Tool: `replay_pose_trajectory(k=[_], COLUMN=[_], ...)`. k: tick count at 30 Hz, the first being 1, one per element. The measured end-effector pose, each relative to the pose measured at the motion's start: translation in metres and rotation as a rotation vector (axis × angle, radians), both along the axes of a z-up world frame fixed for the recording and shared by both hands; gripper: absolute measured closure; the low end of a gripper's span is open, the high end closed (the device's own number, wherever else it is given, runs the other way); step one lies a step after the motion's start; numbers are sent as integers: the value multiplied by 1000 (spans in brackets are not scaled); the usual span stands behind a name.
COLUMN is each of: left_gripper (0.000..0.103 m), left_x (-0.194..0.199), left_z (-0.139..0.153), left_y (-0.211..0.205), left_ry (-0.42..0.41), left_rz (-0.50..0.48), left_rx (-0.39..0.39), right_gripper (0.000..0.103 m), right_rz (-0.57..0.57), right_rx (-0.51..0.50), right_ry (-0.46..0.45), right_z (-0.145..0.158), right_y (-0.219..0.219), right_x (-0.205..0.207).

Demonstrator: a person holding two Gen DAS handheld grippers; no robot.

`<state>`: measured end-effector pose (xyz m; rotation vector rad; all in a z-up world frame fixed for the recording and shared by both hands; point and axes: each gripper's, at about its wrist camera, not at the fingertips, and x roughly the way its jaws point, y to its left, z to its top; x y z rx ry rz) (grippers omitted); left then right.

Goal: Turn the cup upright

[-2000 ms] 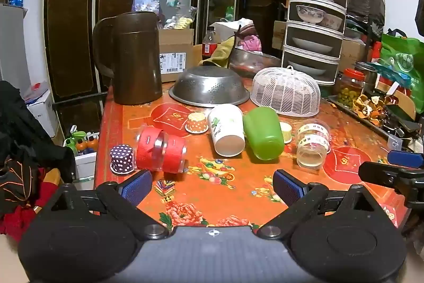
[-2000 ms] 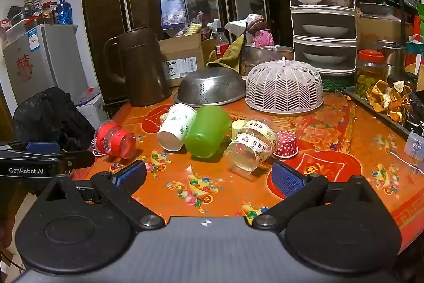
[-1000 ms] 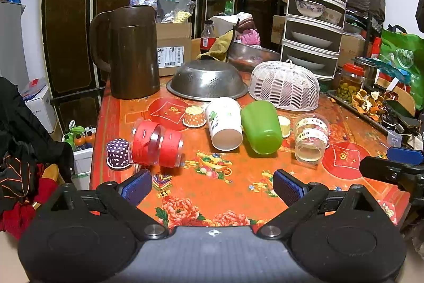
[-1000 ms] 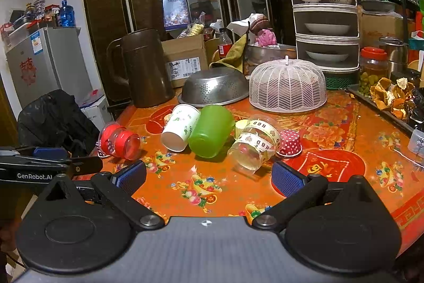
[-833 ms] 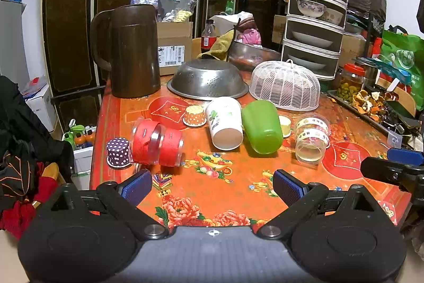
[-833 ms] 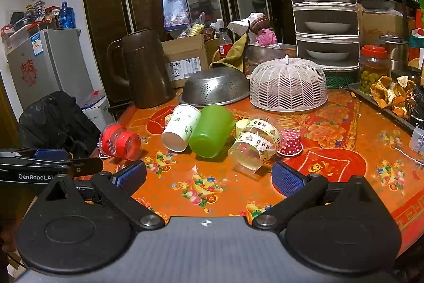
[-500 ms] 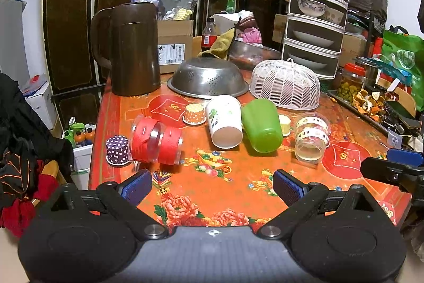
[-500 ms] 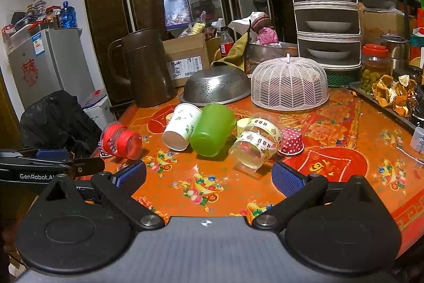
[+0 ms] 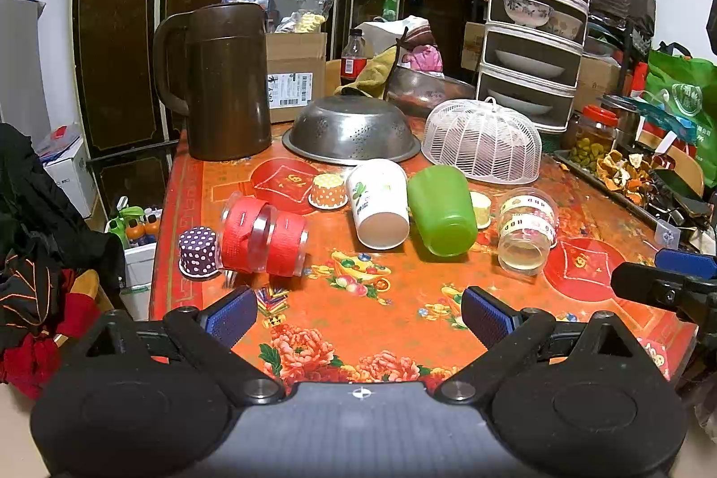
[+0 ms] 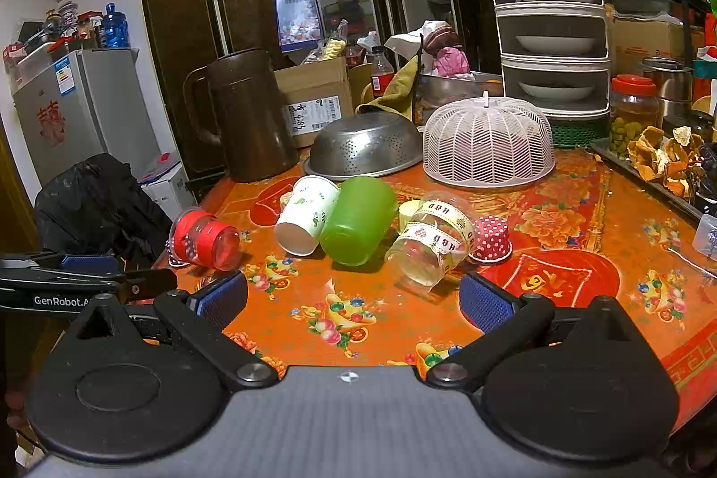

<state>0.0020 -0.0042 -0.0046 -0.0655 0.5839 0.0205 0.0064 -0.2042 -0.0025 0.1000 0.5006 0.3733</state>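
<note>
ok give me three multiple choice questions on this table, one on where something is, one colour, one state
1. What lies directly against the green cup?
A. white paper cup
B. brown jug
C. mesh food cover

2. What colour is the tape around the clear cup at the table's left edge?
A. blue
B. red
C. yellow

3. How do the left tongs and right tongs stand?
A. both open, empty
B. both shut on cups
C. one holding the green cup

Key: 1 A, the white paper cup on its side touches it. 2 B, the red-taped clear cup shows red bands. 3 A, table shows between all the pads.
</note>
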Motion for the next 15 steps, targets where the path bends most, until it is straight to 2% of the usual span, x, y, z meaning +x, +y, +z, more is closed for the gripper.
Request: replay_pose_trajectory(k=[15], left_gripper=[4], left_x=[1], left_z=[1], left_y=[0], left_ry=[3], left_rz=[6], left_rx=[-2], right_gripper=[1], right_rz=[6], right_rx=[1], right_ry=[0], right_z=[0], right_y=[0], right_x=[0])
